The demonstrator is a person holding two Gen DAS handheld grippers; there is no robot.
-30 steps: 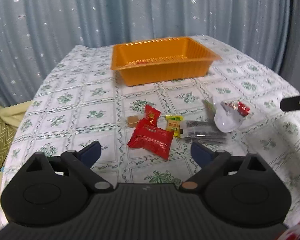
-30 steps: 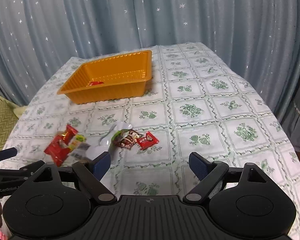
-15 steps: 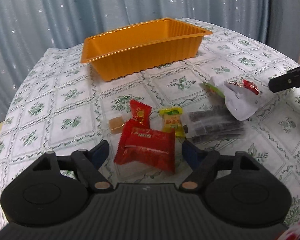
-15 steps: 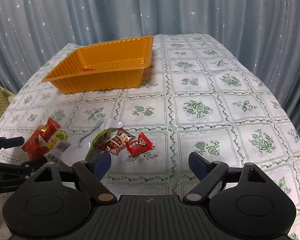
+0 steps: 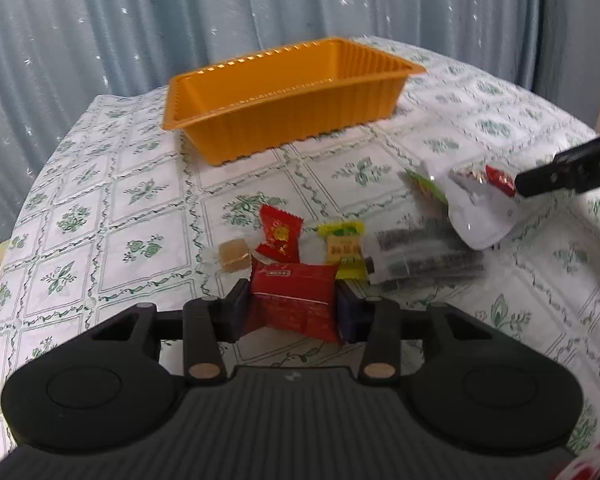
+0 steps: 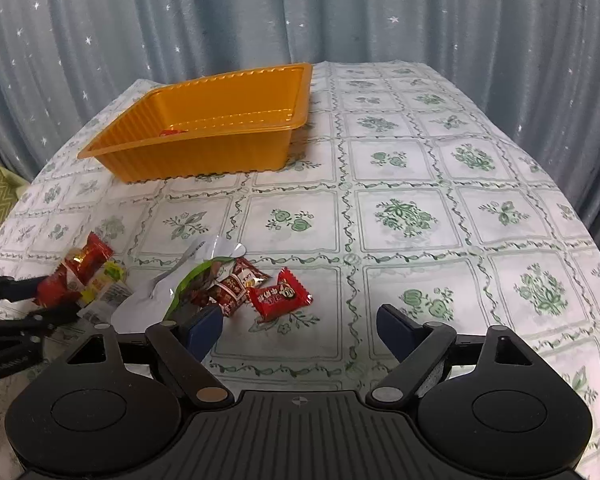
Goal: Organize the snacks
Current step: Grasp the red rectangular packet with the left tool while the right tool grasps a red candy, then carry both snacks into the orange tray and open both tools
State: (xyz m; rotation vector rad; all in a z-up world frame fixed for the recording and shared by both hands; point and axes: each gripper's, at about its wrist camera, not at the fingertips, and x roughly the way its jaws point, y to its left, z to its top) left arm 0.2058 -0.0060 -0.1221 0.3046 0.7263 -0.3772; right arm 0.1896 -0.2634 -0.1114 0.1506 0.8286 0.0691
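My left gripper [image 5: 294, 308] has its jaws closing, and both pads press the sides of a large red snack packet [image 5: 292, 280], which buckles between them. Behind it lie a small red packet [image 5: 280, 232], a yellow packet [image 5: 342, 250], a brown cube candy [image 5: 232, 254] and a dark clear packet [image 5: 424, 258]. My right gripper [image 6: 300, 326] is open and narrowing. Its pads touch nothing, and a red candy [image 6: 280, 298] and a brown-red candy [image 6: 232, 288] lie just ahead of its left finger. The orange tray [image 6: 204, 156] stands farther back with one red item [image 6: 172, 133] inside.
A white pouch [image 6: 168, 284] and a green wrapper [image 6: 188, 284] lie between the two snack groups. The table wears a green-patterned cloth [image 6: 400, 216] and drops off at its right side. A blue starred curtain [image 6: 380, 20] hangs behind.
The left jaws have come together from wide apart onto the large red packet. The right gripper has sunk closer to the candies, and its fingers have drawn in a little.
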